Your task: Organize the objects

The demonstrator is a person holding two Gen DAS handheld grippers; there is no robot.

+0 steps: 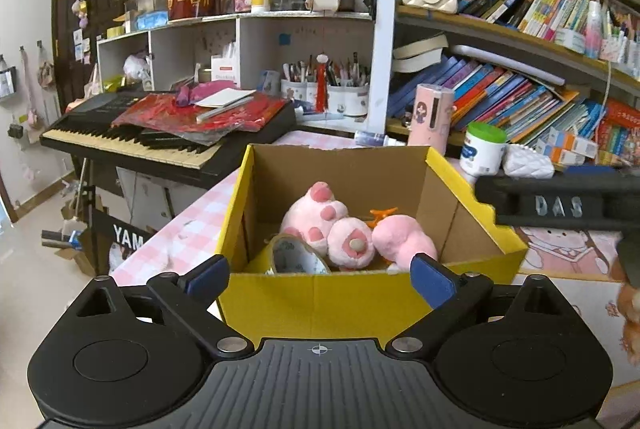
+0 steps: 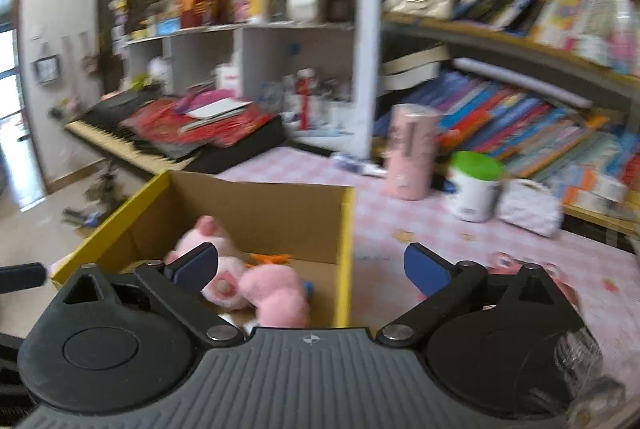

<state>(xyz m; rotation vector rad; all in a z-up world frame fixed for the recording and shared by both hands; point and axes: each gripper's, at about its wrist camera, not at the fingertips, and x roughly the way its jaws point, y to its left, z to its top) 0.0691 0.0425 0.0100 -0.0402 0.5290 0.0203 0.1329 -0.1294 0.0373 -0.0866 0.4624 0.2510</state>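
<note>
A yellow cardboard box point(image 1: 348, 299) stands on the pink checked table. Inside lie a pink plush toy point(image 1: 340, 229), a roll of tape point(image 1: 298, 256) and an orange toy point(image 1: 382, 215). My left gripper point(image 1: 320, 277) is open and empty, just in front of the box's near wall. My right gripper point(image 2: 312, 267) is open and empty, above the box's right wall point(image 2: 344, 253); the plush point(image 2: 256, 281) shows below it. The right wrist view is blurred. The right gripper's body point(image 1: 560, 205) shows at the right of the left wrist view.
On the table behind the box stand a pink cylinder point(image 1: 432, 117), a white jar with a green lid point(image 1: 482, 149) and a white quilted pouch point(image 1: 528, 161). Bookshelves point(image 1: 520, 89) fill the right. A keyboard piano point(image 1: 160, 133) stands at the left.
</note>
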